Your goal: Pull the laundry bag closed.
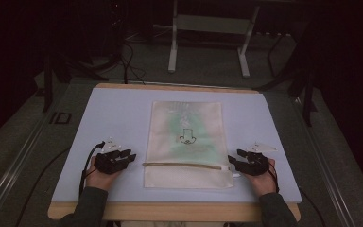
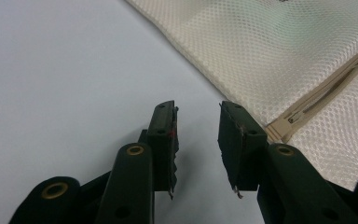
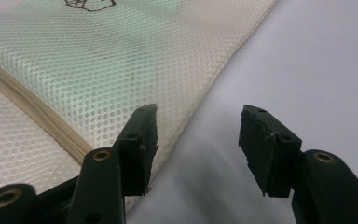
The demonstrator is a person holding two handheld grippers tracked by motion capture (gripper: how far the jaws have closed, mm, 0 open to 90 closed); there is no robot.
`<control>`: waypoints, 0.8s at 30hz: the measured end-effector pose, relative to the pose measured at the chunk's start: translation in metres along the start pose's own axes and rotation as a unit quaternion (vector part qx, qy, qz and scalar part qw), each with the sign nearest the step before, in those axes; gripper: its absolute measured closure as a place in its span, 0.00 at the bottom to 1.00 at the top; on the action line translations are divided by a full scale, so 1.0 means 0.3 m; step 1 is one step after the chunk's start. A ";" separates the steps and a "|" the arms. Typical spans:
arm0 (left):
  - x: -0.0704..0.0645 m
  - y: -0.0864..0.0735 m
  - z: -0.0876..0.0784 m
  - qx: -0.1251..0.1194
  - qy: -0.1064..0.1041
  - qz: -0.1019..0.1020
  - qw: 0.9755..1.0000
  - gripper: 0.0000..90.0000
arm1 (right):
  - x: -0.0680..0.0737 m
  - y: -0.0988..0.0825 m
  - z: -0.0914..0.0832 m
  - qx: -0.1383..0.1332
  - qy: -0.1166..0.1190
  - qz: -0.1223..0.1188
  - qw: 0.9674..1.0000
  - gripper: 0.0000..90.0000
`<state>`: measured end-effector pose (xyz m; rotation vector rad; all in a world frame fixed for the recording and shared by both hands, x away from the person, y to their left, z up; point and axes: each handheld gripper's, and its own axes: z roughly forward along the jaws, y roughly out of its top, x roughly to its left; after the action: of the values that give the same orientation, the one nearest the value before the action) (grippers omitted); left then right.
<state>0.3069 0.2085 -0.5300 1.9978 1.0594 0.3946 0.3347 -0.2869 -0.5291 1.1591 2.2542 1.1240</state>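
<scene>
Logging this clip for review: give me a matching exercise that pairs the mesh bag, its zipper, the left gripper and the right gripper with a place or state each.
Things:
1. mesh bag
2. zipper
3. left gripper
4. right gripper

Places or states:
A. open, beside the bag's right edge
B. flat in the middle of the pale mat
C. open, beside the bag's left edge
D. runs across the bag near its near end

Pairs: 1-B, 2-D, 3-C, 4-A
</scene>
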 end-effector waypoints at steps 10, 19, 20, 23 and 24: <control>0.005 -0.008 -0.007 0.002 -0.020 -0.004 1.000 0.75 | 0.019 0.009 0.008 0.011 0.009 -0.011 1.000 0.52; -0.017 -0.009 -0.012 0.005 -0.052 0.019 0.998 0.84 | 0.038 0.036 0.007 0.012 0.024 -0.033 0.999 0.52; -0.017 -0.009 -0.012 0.005 -0.052 0.019 0.998 0.85 | 0.038 0.036 0.007 0.012 0.024 -0.033 0.999 0.52; -0.028 -0.009 -0.012 0.008 -0.058 0.029 0.998 0.85 | 0.047 0.048 0.007 0.012 0.032 -0.038 0.999 0.52; -0.032 -0.009 -0.012 0.008 -0.061 0.030 0.998 0.85 | 0.050 0.052 0.008 0.012 0.034 -0.042 0.998 0.52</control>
<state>0.2975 0.2035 -0.5289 2.0450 0.9308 0.2931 0.3353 -0.2681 -0.5177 1.0393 2.3516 1.1216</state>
